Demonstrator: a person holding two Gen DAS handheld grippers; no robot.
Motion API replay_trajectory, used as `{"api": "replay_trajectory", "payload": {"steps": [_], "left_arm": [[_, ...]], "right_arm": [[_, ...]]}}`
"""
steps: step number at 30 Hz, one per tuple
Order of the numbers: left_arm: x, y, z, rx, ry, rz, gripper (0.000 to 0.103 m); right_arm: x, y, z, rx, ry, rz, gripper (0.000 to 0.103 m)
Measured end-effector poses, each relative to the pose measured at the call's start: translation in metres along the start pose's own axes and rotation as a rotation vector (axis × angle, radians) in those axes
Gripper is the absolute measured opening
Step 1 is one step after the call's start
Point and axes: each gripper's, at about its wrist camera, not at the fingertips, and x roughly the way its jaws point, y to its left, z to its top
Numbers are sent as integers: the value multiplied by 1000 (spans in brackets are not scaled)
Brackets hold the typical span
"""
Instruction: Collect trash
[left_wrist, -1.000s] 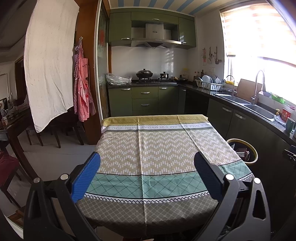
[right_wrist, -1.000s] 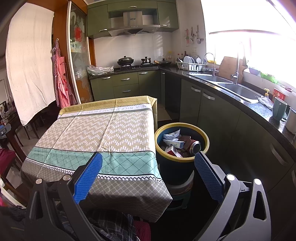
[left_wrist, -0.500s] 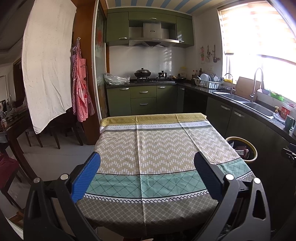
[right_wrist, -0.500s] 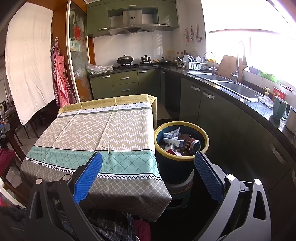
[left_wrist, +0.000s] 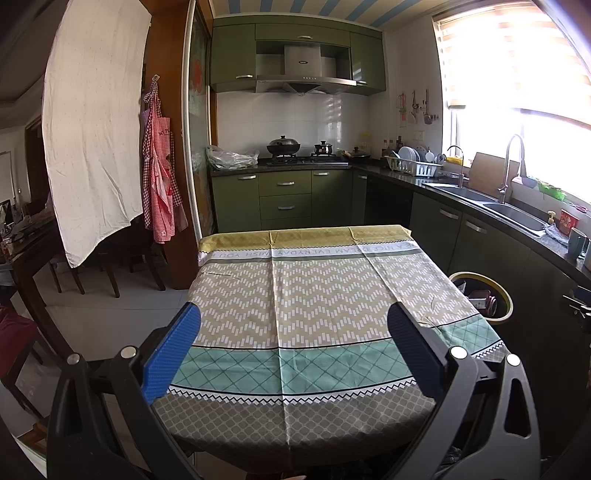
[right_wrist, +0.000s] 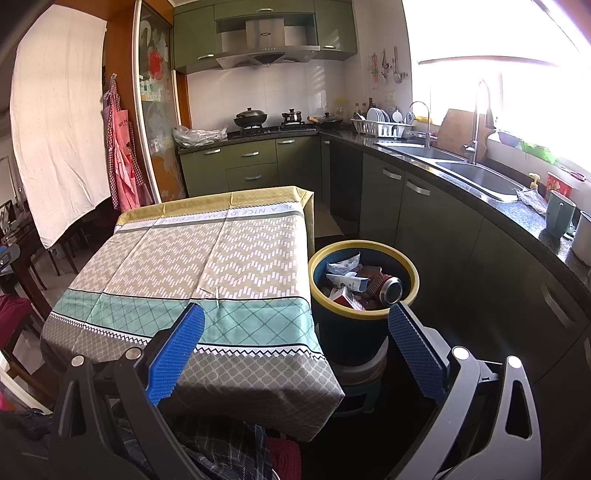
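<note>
At the far left of the left wrist view a white sheet (left_wrist: 94, 122) hangs from above, with a red checked apron (left_wrist: 159, 177) on a hook beside it. Next comes the surface (left_wrist: 295, 295), draped in a patterned tablecloth of yellow, zigzag beige and teal bands. The left gripper (left_wrist: 295, 354) hangs above its near edge, released, its two blue pads spread wide with nothing between them.

To the right of the surface, just beside its edge, stands the trash bin (right_wrist: 364, 291), dark blue with a yellow rim, raised on a low stand on the floor. It holds the collected trash: crumpled paper wrappers (right_wrist: 343, 277), a red carton (right_wrist: 341, 297) and a drink can (right_wrist: 389, 290) lying on its side with the metal end facing up. In the left wrist view only part of the bin's rim and contents shows past the tablecloth corner.

The right gripper (right_wrist: 295, 354) hovers in front of the bin and the surface's near right corner, also spread wide and holding nothing.

Further right runs the dark kitchen counter (right_wrist: 517, 210) with a steel double sink (right_wrist: 476, 177), a green mug (right_wrist: 559, 218) near the window.
</note>
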Motion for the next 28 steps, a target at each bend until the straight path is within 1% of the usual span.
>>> {"api": "replay_trajectory", "payload": {"steps": [11, 17, 21, 24, 28], "left_arm": [[1, 0, 2, -3, 5, -18, 96], [2, -1, 2, 3, -1, -10, 96], [3, 0, 2, 4, 3, -18, 96], [5, 0, 3, 0, 15, -46, 96], [6, -1, 3, 4, 16, -49, 96]], "right_arm": [[4, -1, -2, -2, 8, 3, 98], [6, -1, -3, -6, 13, 3, 98], [6, -1, -3, -5, 13, 3, 98], [6, -1, -3, -5, 13, 3, 98], [7, -1, -4, -5, 16, 4, 98]]}}
